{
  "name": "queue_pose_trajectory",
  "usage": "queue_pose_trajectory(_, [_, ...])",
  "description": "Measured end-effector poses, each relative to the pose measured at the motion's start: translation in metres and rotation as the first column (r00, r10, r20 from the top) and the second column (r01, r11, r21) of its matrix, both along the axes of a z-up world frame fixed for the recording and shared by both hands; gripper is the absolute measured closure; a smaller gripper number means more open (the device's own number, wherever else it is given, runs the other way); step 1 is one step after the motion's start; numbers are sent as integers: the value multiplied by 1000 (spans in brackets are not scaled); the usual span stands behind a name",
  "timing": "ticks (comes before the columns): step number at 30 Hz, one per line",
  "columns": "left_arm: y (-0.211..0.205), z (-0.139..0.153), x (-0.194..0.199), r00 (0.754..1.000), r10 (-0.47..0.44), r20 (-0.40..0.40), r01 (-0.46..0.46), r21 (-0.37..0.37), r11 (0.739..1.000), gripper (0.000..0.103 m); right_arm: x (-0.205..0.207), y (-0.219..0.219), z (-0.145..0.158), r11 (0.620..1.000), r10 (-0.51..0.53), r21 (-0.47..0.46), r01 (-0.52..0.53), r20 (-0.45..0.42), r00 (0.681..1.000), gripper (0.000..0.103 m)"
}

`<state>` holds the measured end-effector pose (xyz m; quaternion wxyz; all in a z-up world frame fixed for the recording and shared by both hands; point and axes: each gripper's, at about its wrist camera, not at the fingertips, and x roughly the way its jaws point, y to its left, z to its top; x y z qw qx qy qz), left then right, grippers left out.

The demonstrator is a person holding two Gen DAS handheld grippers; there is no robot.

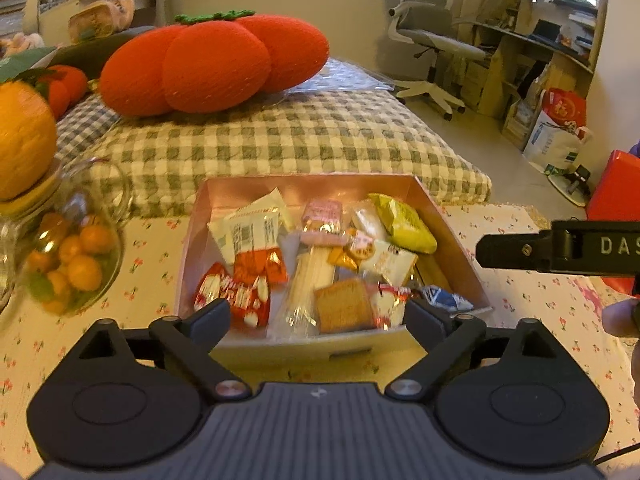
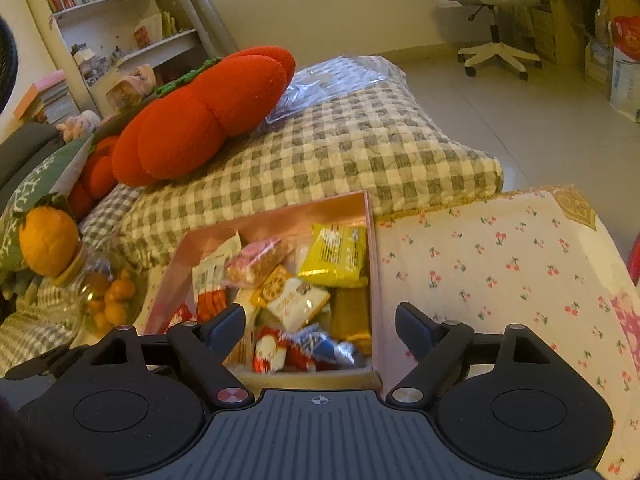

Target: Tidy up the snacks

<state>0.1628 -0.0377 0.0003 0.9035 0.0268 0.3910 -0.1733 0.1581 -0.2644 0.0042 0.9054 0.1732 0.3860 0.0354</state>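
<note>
Snacks in pink box | beyond both gaping, empty tongs

one pink box, one glass jar, two red cushions

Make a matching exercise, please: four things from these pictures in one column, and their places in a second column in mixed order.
1. yellow packet
2. red cushion
3. glass jar
4. office chair

a. on the checked blanket
b. on the floor by the desk
c. inside the pink box
d. on the flowered cloth, left of the box

Pairs: 1-c, 2-a, 3-d, 4-b
</note>
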Motion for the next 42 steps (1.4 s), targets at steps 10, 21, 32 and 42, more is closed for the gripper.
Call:
queue_pose_trajectory(10, [12, -11, -26, 994, 68, -83, -67, 20, 998, 5, -33, 10, -8, 999, 18, -26, -20, -59, 998, 17])
queue_pose_trajectory(21, [33, -18, -54, 981, 131, -146, -123, 62, 990, 1, -65, 26, -20, 996, 32, -73, -41, -119, 992, 13])
queue_pose_trajectory(32, [50, -12, -82, 957, 240, -162, -213, 170, 962, 0, -98, 39, -16, 992, 12, -125, -32, -156, 988, 12])
queue_pose_trajectory(42, [45, 5, -95, 957, 279, -82, -258, 205, 944, 0, -105, 54, -8, 980, 22, -193, -49, -140, 990, 12])
